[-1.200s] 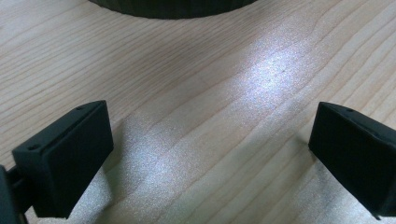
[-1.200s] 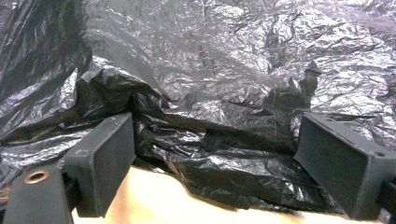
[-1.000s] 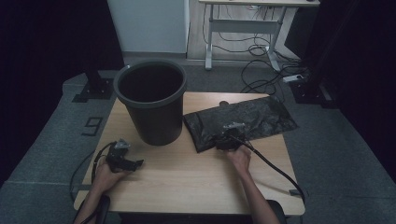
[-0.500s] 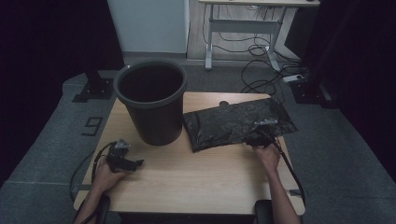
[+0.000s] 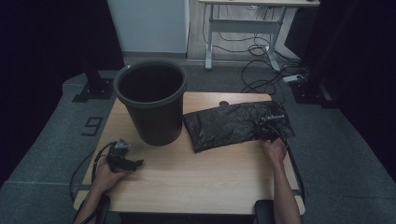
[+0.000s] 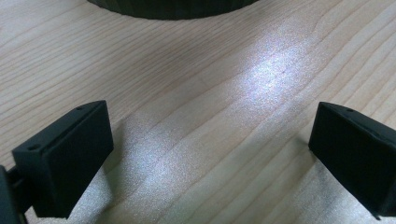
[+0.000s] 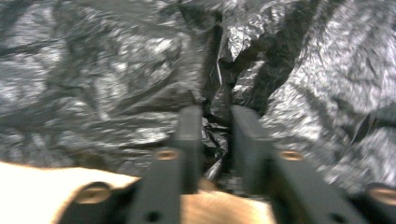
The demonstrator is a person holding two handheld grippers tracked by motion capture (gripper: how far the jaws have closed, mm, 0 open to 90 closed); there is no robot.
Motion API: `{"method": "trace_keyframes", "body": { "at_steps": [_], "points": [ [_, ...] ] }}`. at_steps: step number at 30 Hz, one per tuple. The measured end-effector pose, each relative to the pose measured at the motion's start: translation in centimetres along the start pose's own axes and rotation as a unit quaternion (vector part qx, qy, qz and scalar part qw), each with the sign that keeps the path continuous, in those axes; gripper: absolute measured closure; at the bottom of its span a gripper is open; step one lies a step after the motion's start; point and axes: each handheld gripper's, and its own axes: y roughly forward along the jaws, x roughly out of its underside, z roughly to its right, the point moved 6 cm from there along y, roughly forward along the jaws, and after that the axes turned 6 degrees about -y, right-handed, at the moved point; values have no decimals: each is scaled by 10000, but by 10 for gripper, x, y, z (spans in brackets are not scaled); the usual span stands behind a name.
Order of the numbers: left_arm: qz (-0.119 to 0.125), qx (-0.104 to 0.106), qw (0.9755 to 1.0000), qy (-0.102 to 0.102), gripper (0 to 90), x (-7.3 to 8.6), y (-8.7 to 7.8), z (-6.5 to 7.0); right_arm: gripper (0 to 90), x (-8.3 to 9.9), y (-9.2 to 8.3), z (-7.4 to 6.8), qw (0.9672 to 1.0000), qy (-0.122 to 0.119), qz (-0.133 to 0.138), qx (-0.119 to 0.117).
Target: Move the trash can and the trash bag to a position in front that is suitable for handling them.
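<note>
Black plastic bag [image 5: 236, 126] lying flat and crumpled on the tabletop [image 5: 196, 172], just right of the upright black bin [image 5: 150, 105] and near its base. Right gripper [image 5: 270, 129] at the bag's right end, jaws just drawn nearly together with a fold of film pinched between them, as seen in the right gripper view [image 7: 215, 140]. Left gripper [image 5: 125, 158] resting low on the bare wood in front of the bin, jaws spread wide with nothing between them [image 6: 210, 154]. Best to confirm a firm bite on a single layer near the bag's mouth, not a thick bunch. Then lift slowly, letting the film unfold, not jerking. Probably wise to bring the left gripper to the opposite edge for spreading the opening. Thin film likely to slip or tear under a hasty pull.
</note>
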Motion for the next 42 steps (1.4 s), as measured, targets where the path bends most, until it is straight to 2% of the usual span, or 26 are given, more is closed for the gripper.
{"method": "trace_keyframes", "body": {
  "at_steps": [3, 5, 8, 9, 10, 12, 13, 15, 16, 19, 20, 21, 23, 24, 25, 28, 29, 30, 31, 33, 34, 35, 37, 38, 39, 42],
  "points": [
    [-1, 0, 10000, 1, 0, 0, 0, 0, 883, 4, -4, -4, 9998, 146, -109, -40],
    [-2, 3, 10000, -1, 0, 0, 0, 0, 883, 12, -15, -15, 9993, -27, -364, -30],
    [-4, 3, 10000, 0, 0, 0, 0, 0, 881, 19, -22, -23, 9989, -104, -459, -13],
    [-3, 1, 10000, -2, 0, 0, 0, 0, 881, 23, -27, -29, 9988, -158, -470, -36],
    [-4, 1, 10000, -1, 0, 0, 0, 0, 880, 34, -37, -42, 9985, -256, -473, -80],
    [-4, 2, 10000, 0, 0, 0, 0, 0, 880, 38, -41, -46, 9985, -297, -456, -81],
    [-4, 1, 10000, -1, 0, 0, 0, 0, 878, 51, -54, -60, 9984, -359, -401, -175],
    [-4, 1, 10000, 0, 0, 0, 0, 0, 878, 62, -65, -71, 9980, -441, -371, -240],
    [-4, 1, 10000, 0, 0, 0, 0, 0, 878, 62, -65, -71, 9980, -441, -371, -240],
    [-4, 0, 10000, -1, 0, 0, 0, 0, 869, 81, -83, -86, 9974, -510, -341, -390],
    [-5, 0, 10000, -1, 0, 0, 0, 0, 834, 86, -89, -89, 9971, -524, -344, -425],
    [-10, 0, 10000, -1, 0, 0, 0, 0, 721, 89, -95, -92, 9972, -554, -311, -388],
    [-10, -1, 10000, -3, 0, 0, 0, 0, 488, 85, -104, -94, 9976, -653, -207, -140],
    [-10, 0, 10000, -3, 0, 0, 0, 0, 343, 76, -109, -101, 9968, -794, 23, -126],
    [-11, -1, 10000, -3, 0, 0, 0, 0, 343, 76, -109, -101, 9968, -794, 23, -126],
    [-11, -1, 10000, -2, 0, 0, 0, 0, 211, 61, -104, -127, 9911, -1179, 281, -553],
    [-10, -1, 10000, -3, 0, 0, 0, 0, 194, 57, -97, -140, 9870, -1335, 341, -827],
    [-10, -1, 10000, -3, 0, 0, 0, 0, 193, 56, -93, -148, 9843, -1434, 347, -970],
    [-10, -2, 10000, -2, 0, 0, 0, 0, 178, 54, -84, -160, 9797, -1581, 332, -1189],
    [-10, -3, 10000, -2, 0, 0, 0, 0, 153, 51, -72, -174, 9750, -1666, 312, -1434],
    [-10, -2, 10000, -3, 0, 0, 0, 0, 151, 49, -65, -184, 9712, -1716, 317, -1626],
    [-11, -2, 10000, -2, 0, 0, 0, 0, 135, 45, -56, -194, 9681, -1825, 306, -1691],
    [-10, -1, 10000, -3, 0, 0, 0, 0, 135, 42, -51, -200, 9669, -1892, 267, -1688],
    [-11, -1, 10000, -2, 0, 0, 0, 0, 137, 37, -42, -210, 9642, -2058, 208, -1657],
    [-11, -3, 10000, -2, 0, 0, 0, 0, 137, 37, -42, -210, 9642, -2058, 208, -1657],
    [-11, -2, 10000, 0, 0, 0, 0, 0, 159, 28, -29, -218, 9650, -2192, 165, -1429]
  ]
}}
